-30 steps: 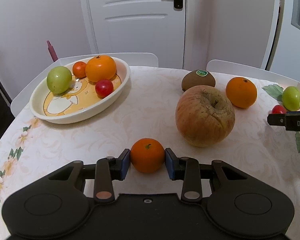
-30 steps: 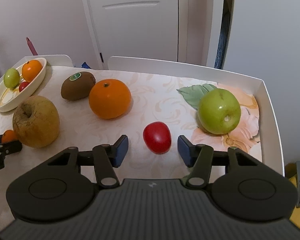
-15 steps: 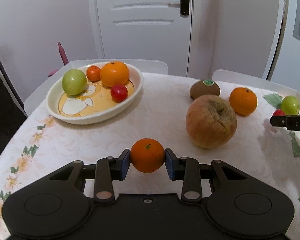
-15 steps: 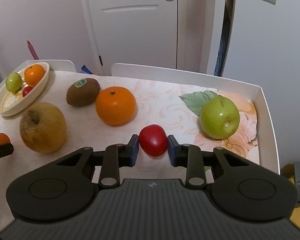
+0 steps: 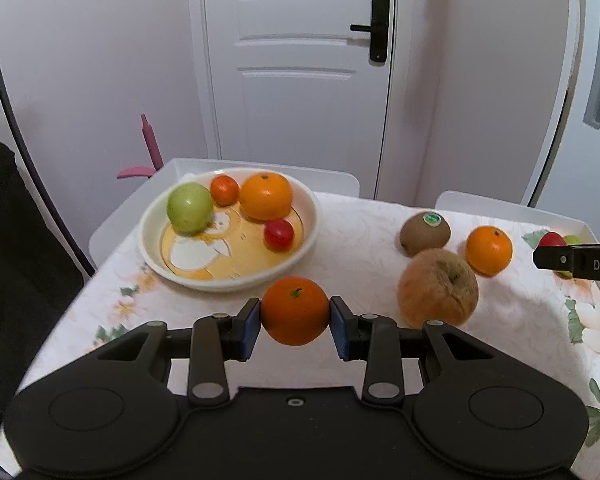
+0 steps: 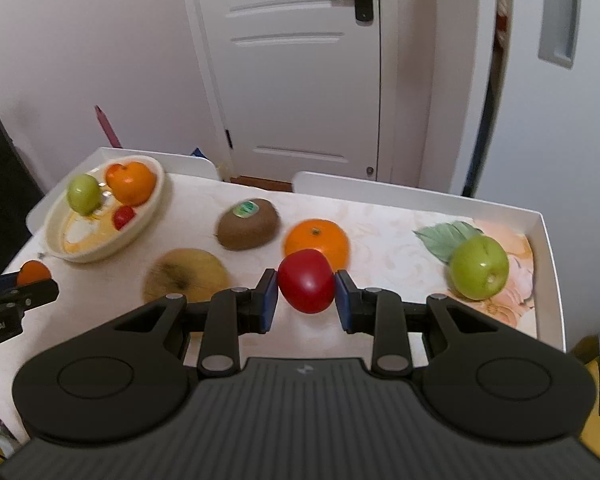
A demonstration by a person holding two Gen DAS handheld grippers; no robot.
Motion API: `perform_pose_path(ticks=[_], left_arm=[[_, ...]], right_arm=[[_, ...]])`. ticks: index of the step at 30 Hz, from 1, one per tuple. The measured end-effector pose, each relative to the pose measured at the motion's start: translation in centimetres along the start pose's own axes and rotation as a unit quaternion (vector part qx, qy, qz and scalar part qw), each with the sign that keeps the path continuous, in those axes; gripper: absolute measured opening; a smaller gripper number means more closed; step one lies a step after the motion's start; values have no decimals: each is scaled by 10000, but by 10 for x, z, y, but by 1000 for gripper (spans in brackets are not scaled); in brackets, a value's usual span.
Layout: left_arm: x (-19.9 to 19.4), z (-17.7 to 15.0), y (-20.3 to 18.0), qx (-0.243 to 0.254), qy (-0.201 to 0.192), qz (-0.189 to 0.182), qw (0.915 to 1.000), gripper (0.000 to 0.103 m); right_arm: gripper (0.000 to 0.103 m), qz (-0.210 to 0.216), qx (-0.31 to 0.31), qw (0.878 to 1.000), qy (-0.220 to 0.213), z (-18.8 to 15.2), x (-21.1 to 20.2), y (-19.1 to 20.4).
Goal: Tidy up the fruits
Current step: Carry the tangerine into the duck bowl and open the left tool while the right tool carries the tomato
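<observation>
Small orange [image 5: 295,311], red fruit [image 6: 306,281], apparently aloft

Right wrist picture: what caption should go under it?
Right gripper shut on a red fruit, raised above the table's loose fruit.

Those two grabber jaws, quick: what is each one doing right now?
Left gripper: shut on the small orange.
Right gripper: shut on the red fruit.

You are in a home: a white panelled interior door [image 5: 300,80] with a black lever handle [image 5: 374,27] stands behind a table [image 5: 360,232] under a floral tablecloth [image 6: 496,236], and a cream ceramic dish [image 5: 308,216] of fruit sits on it.
</observation>
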State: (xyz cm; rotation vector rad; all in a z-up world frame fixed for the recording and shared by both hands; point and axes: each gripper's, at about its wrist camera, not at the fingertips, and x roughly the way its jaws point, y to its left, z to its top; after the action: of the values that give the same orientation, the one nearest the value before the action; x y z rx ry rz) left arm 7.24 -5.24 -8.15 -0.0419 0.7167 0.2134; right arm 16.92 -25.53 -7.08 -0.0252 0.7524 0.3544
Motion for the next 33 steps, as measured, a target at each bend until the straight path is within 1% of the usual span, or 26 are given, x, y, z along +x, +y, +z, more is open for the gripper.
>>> perform_pose_path(ticks=[9,16,24,33], left_arm=[[-8,23,44,28,-88,-94,9999,40],[0,40,80,148,-43,-270,9995,40],[29,57,114,250,56,-438,9987,40],[72,66,133,466,326,-631,9964,40]], right_arm=[[45,14,65,10000,13,15,-11,52],[45,44,0,10000,20,26,-6,98],[45,72,-36,9999,131,36,18,146],[45,-41,67,9997,229,43,46,176]])
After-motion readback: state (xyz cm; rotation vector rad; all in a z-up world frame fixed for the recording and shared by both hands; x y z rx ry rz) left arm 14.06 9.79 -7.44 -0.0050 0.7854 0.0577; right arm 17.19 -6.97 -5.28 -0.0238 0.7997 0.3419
